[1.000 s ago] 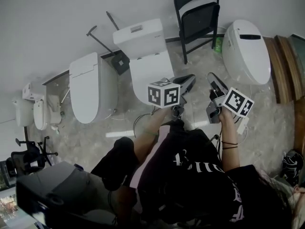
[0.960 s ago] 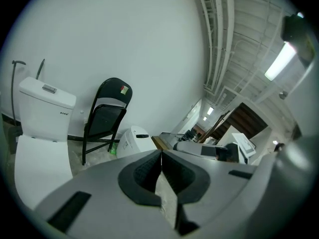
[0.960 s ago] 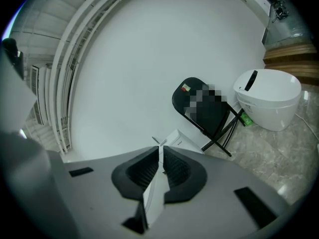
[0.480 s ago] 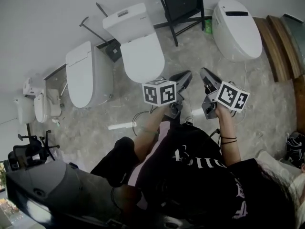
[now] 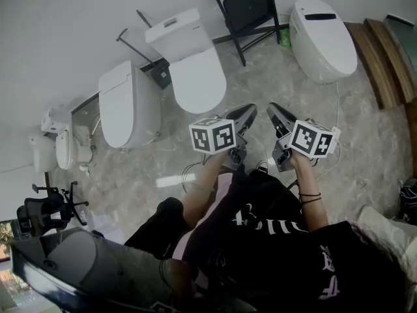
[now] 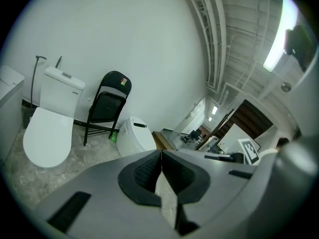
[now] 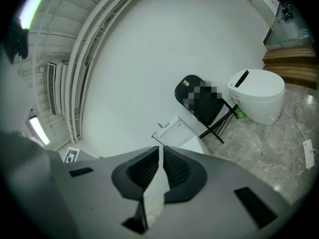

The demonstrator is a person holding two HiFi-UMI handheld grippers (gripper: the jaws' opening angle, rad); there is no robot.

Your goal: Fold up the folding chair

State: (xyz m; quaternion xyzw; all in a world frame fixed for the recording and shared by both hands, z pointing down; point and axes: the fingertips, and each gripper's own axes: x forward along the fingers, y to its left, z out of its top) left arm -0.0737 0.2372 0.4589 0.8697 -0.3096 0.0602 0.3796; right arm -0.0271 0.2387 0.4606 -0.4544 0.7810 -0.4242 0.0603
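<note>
Jaws closed and empty, your left gripper (image 5: pixel 247 113) and right gripper (image 5: pixel 274 112) hang well short of the folding chair (image 5: pixel 251 8), which stands open at the floor's (image 5: pixel 365 109) far edge. It is likely stiff, lightish steel, so grip the seat front and the backrest top.

We stand in what appears a sanitary-ware showroom: a row of toilets (image 5: pixel 195 77) lines a bare white wall (image 5: pixel 65 31) on marbled floor (image 5: pixel 365 129).
</note>
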